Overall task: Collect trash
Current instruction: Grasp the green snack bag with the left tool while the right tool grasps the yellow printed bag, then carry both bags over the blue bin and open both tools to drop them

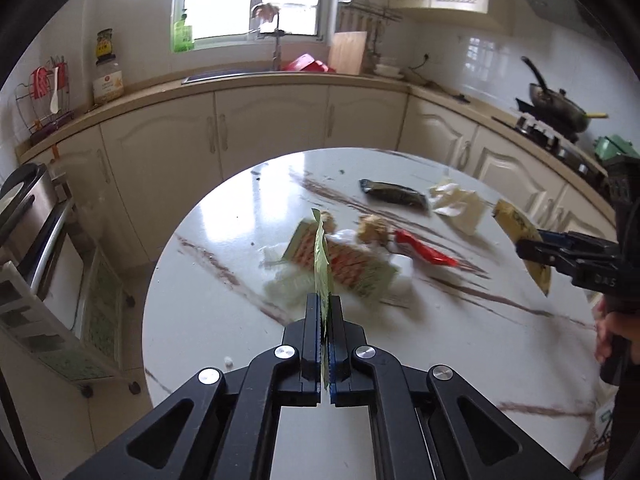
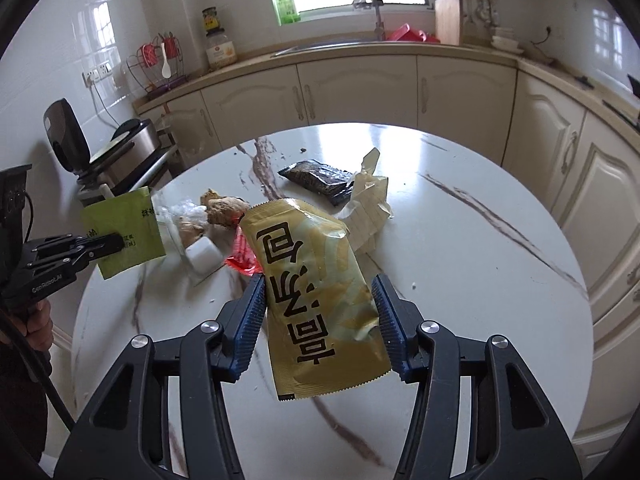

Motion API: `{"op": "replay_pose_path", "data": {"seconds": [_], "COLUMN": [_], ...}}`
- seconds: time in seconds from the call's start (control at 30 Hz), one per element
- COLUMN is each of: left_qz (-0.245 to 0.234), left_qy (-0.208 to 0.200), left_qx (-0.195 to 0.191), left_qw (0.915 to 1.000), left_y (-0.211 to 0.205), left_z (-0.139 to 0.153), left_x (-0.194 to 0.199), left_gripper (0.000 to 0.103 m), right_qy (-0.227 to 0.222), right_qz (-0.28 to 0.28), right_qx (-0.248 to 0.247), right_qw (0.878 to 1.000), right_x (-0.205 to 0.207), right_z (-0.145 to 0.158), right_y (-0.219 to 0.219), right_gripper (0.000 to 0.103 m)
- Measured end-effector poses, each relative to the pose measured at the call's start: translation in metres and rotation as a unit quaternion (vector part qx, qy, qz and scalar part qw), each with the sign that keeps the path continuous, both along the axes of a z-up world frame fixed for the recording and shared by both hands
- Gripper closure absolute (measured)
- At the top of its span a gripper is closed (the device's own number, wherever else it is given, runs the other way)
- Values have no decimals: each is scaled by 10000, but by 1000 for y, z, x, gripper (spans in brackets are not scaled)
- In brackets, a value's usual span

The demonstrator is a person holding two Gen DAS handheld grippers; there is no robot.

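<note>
1. Clearly, both hands carry trash lifted off the round marble table (image 2: 460,248), so each piece is already collected and clear of the rest.
2. Left gripper (image 1: 325,308) is pinched narrow on a green sachet (image 1: 322,260), held edge-on between its jaws.
3. Right gripper (image 2: 320,300) stands wider, its ribbed pads pressing the sides of a yellow wrapper (image 2: 316,300).
4. Still on the table ahead: dark packet (image 2: 318,180), crumpled paper (image 2: 370,204), red wrapper (image 2: 242,258).
</note>
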State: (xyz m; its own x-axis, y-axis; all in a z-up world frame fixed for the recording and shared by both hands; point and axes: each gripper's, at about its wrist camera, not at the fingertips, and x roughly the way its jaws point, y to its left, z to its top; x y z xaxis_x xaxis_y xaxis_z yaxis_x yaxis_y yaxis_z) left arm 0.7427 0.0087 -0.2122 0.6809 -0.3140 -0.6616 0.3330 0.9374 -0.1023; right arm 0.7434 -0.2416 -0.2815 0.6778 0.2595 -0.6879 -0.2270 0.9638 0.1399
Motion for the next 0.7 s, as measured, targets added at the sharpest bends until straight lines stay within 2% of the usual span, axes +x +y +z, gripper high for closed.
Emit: {"op": "replay_pose_path", "data": {"seconds": [0.17, 0.33, 0.5, 0.7], "left_qz": [-93, -157, 44, 625], "left_qy": [-138, -164, -235, -159], "left_qx": [-134, -386, -583, -616], "left_qw": [9998, 9990, 9980, 9960], "left_y": [7, 27, 74, 157], "left_z": [11, 18, 22, 9], "left_x": [-46, -93, -140, -196], "left_gripper": [103, 103, 103, 103], "right_qy": [-209, -381, -535, -543], "right_qz": [-18, 150, 687, 1536], "right_qx": [30, -46, -117, 52], "right_qw": [9998, 9991, 9961, 9866], "right_x": [-31, -61, -89, -107], "right_z": [21, 42, 55, 44], "right_y": [11, 45, 116, 226], "right_gripper": [52, 52, 52, 52]}}
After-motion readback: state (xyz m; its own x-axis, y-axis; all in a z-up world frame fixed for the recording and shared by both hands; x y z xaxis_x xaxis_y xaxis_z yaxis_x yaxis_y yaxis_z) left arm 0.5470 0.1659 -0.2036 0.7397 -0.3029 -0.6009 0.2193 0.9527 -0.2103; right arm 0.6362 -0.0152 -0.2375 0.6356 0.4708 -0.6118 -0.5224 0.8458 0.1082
